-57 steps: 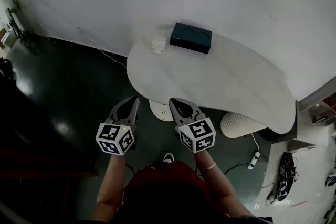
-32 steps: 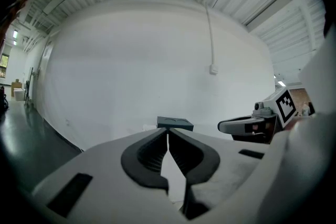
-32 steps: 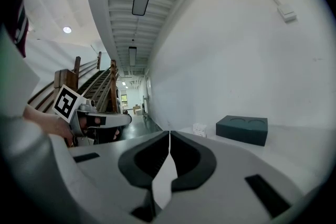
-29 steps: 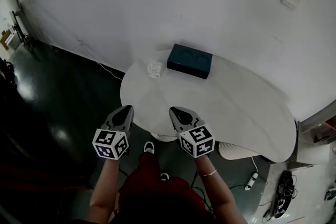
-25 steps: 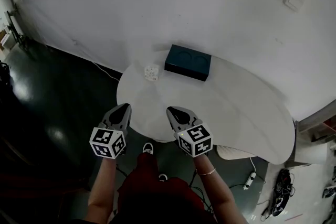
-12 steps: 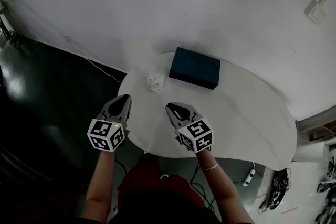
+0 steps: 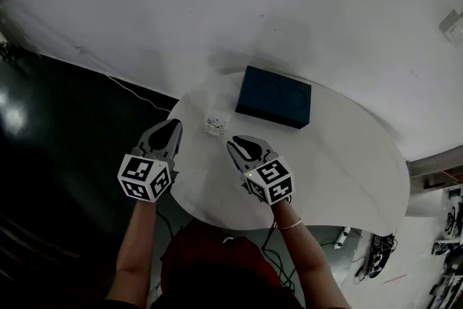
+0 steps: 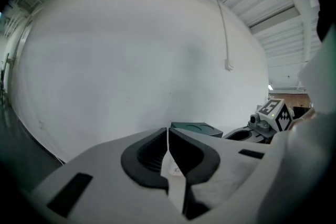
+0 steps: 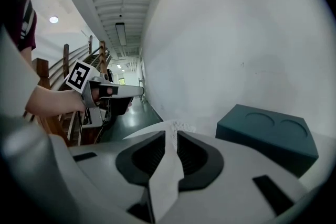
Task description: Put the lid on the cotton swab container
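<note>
The task is only starting; the cotton swab container (image 7: 214, 124) is sitting on the worktop (image 7: 340, 163) just beside the dark box (image 7: 275, 96); no lid is showing; the left gripper (image 7: 173, 125) is pressing its fingers together, empty; the fingers of the right gripper (image 7: 231, 145) are opening, nothing between them.

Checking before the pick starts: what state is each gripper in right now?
Left gripper: closed, holding nothing.
Right gripper: fingers opening, slightly apart, nothing between them.
</note>
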`<move>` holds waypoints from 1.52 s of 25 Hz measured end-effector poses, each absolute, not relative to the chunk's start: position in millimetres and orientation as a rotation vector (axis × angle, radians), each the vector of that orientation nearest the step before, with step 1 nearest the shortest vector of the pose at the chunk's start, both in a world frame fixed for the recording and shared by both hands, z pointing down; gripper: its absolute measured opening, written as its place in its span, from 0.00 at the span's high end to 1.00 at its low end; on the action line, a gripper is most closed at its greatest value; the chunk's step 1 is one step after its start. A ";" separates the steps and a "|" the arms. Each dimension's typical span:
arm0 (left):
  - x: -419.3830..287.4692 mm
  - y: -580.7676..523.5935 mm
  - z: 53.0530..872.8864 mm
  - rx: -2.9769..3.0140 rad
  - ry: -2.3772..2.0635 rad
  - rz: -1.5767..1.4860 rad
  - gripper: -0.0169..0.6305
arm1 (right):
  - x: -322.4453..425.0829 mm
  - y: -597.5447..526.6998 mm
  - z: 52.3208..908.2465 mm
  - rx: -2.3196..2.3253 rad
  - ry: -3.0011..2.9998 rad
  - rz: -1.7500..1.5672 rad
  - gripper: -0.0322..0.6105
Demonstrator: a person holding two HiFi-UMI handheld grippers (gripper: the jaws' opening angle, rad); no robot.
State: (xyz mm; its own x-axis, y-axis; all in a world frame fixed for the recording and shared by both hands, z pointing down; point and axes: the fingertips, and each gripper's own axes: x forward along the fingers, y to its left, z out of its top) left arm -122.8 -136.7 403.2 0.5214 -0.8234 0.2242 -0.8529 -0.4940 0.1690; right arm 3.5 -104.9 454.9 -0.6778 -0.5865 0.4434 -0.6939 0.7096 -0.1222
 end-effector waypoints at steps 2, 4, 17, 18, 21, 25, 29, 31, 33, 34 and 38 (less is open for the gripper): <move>-121.6 -146.3 407.8 2.510 -1.388 0.169 0.92 | 1.1 -112.3 460.8 0.988 -2.536 0.409 0.83; -120.4 -154.4 413.2 2.510 -1.366 0.178 0.92 | -0.6 -117.6 468.2 0.973 -2.527 0.421 0.81; -123.3 -195.5 443.8 2.485 -1.303 0.209 0.92 | -7.5 -146.8 512.4 0.858 -2.441 0.419 0.61; -123.9 -197.3 446.0 2.484 -1.299 0.212 0.92 | -8.6 -149.3 514.6 0.848 -2.443 0.416 0.61; -125.2 -201.3 450.4 2.477 -1.292 0.217 0.92 | -12.2 -154.1 519.7 0.801 -2.445 0.401 0.60; -126.7 -206.0 455.2 2.465 -1.278 0.221 0.92 | -16.0 -157.5 524.1 0.744 -2.444 0.395 0.59; -126.9 -212.5 458.6 2.450 -1.264 0.205 0.92 | -21.7 -160.8 530.6 0.700 -2.451 0.393 0.58; -125.0 -214.9 460.1 2.459 -1.250 0.214 0.92 | -24.3 -162.4 532.5 0.684 -2.462 0.401 0.58; -122.4 -216.9 461.3 2.473 -1.231 0.228 0.92 | -25.5 -164.1 534.2 0.673 -2.468 0.406 0.58; -121.3 -217.8 461.8 2.479 -1.222 0.232 0.92 | -25.3 -164.9 535.4 0.669 -2.467 0.407 0.58; -115.3 -221.0 461.5 2.499 -1.180 0.234 0.92 | -24.3 -166.4 537.6 0.658 -2.465 0.406 0.58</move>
State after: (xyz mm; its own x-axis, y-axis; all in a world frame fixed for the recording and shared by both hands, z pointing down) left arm -115.3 -221.0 461.5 0.6365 -0.7104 0.3003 -0.7712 -0.5833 0.2548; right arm -24.3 -166.4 537.6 -0.7286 -0.3659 0.5790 -0.5323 0.8344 -0.1426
